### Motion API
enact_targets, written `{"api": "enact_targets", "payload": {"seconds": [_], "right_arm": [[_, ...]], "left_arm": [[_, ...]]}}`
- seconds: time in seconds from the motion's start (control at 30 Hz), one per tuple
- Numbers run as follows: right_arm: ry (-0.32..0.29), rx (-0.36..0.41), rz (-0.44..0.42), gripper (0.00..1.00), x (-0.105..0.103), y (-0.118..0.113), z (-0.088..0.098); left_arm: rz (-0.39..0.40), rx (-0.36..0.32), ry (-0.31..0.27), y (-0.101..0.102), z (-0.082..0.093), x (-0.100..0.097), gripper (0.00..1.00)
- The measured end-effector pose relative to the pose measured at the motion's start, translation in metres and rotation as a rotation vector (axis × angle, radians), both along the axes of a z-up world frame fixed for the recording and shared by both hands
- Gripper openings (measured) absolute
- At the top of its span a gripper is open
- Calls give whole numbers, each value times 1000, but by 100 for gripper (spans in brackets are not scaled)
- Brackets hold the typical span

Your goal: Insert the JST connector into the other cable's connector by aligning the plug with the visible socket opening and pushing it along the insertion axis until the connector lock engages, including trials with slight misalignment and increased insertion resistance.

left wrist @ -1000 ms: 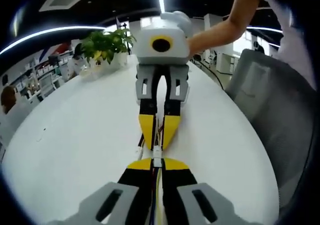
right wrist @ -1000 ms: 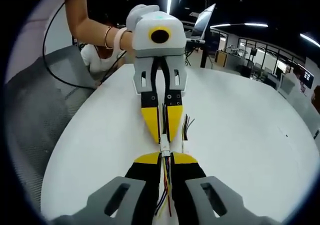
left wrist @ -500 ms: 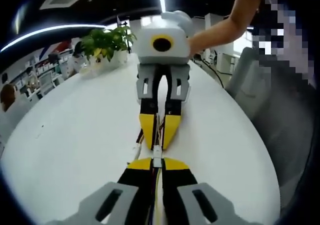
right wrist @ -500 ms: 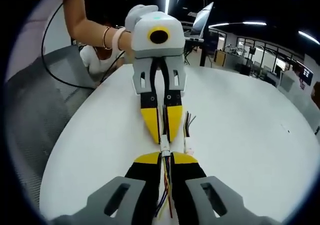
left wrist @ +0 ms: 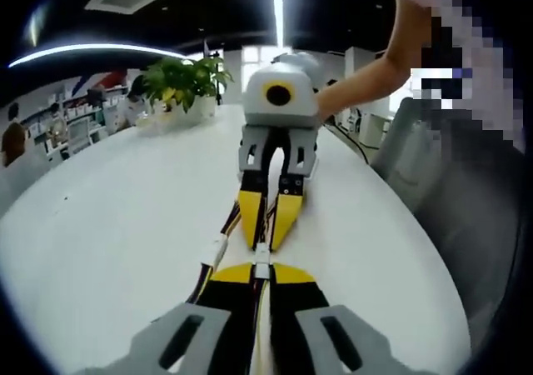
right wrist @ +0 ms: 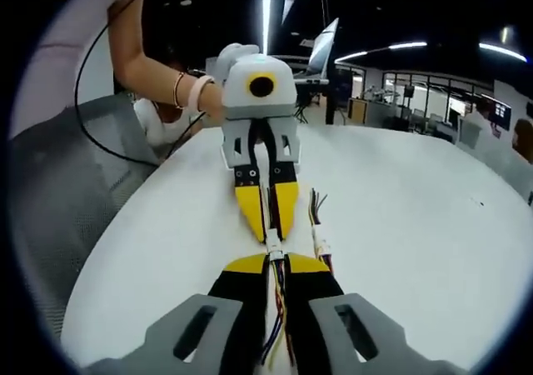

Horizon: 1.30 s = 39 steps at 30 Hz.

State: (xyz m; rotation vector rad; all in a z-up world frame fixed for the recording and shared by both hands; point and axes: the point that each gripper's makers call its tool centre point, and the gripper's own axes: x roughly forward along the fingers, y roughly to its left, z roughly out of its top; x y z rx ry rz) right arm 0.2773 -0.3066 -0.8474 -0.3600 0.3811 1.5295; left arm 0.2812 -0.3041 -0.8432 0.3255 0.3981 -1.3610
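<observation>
Right now the two claws meet tip to tip above a white round bench (left wrist: 108, 225). In the left gripper view, the left claw (left wrist: 261, 277) rises from the bottom with its yellow-tipped jaws closed around a bundle of wires, and a small white connector (left wrist: 261, 268) sticks out just past its tips. The right claw (left wrist: 270, 235) faces it from the far side, its jaws pinched together on its own cable, with its tips almost touching that white connector. In the right gripper view the same joint appears between the tips as a small white plug (right wrist: 273, 247), with coloured wires (right wrist: 277, 308) running back between the right claw's jaws. Whether the two halves are fully seated I cannot tell. A spare cable (right wrist: 320, 233) with a white end lies on the bench just beside the left claw. A potted plant (left wrist: 179, 82) stands at the far edge of the bench, and a grey chair (right wrist: 58, 192) sits beside it.
</observation>
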Motion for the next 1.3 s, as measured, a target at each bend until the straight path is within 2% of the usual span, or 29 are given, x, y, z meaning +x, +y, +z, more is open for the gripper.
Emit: {"api": "enact_targets", "payload": {"seconds": [0.23, 0.43, 0.53, 0.67, 0.83, 0.9, 1.0, 1.13, 1.3], "right_arm": [[-26, -6, 3, 4, -1, 0, 0], [-22, -17, -6, 4, 0, -1, 0], [-6, -16, -12, 5, -1, -2, 0], [-8, -25, -11, 12, -3, -3, 0], [-13, -21, -23, 14, -4, -6, 6], [-46, -24, -47, 16, 0, -9, 10], [-46, -3, -60, 15, -1, -13, 19], [-60, -7, -82, 15, -2, -22, 26], [-66, -8, -119, 17, -4, -30, 34]], "left_arm": [[0, -15, -6, -2, 1, -1, 0], [12, -10, 2, -3, 1, 0, 0], [17, 7, -11, -3, 1, 1, 1], [34, 14, 3, -1, 1, 3, 5], [56, -17, 6, 1, 12, 5, 7], [55, -18, 6, 1, 16, 3, 9], [59, -15, -4, 2, 21, 1, 10], [82, -39, 1, 6, 30, 1, 10], [98, -36, -7, 12, 40, -6, 12]]}}
